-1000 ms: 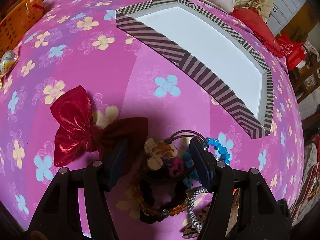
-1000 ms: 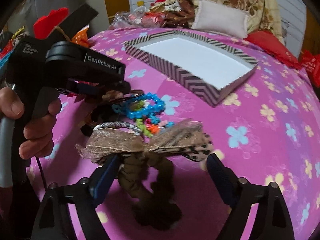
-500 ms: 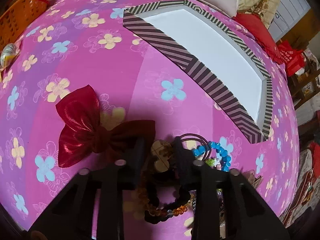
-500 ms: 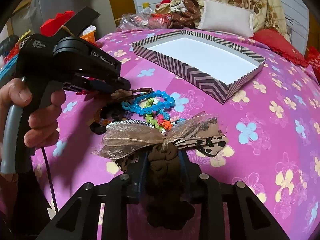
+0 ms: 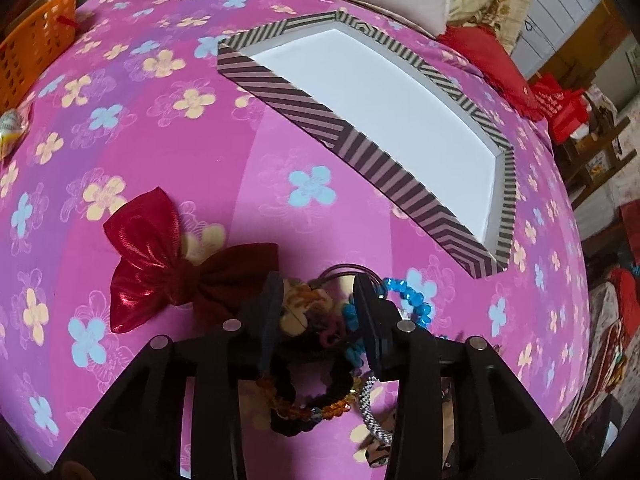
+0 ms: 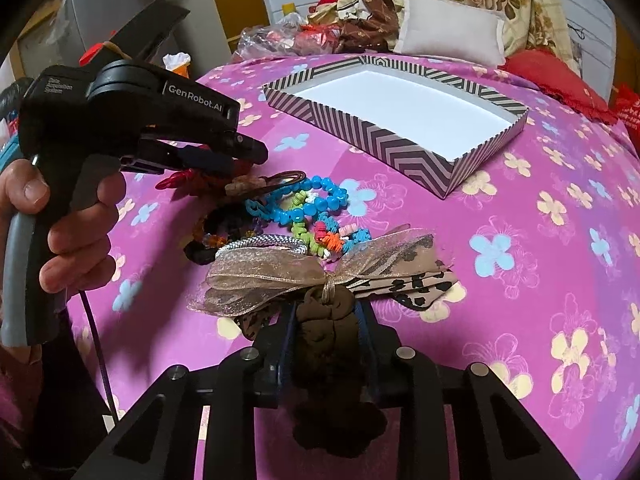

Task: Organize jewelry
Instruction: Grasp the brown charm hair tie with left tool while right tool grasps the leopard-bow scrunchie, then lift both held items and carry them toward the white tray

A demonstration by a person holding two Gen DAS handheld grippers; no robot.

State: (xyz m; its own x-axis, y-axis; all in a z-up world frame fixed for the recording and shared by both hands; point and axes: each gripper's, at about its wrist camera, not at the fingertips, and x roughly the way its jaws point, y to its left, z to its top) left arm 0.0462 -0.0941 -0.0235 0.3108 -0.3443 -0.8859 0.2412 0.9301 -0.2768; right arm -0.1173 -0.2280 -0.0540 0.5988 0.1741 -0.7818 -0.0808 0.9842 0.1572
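A pink flowered cloth (image 6: 520, 280) covers the table, with the striped tray (image 6: 400, 136) lying at the far side, white inside. Near it lies the jewelry pile (image 6: 304, 208), a red bow (image 5: 160, 272) to its left. The right hand-held gripper (image 6: 326, 320) is clenched on a brown scrunchie (image 6: 328, 320) with a tan bow; the left hand-held gripper (image 5: 316, 308) straddles a floral hair tie (image 5: 304, 304), jaws opening.
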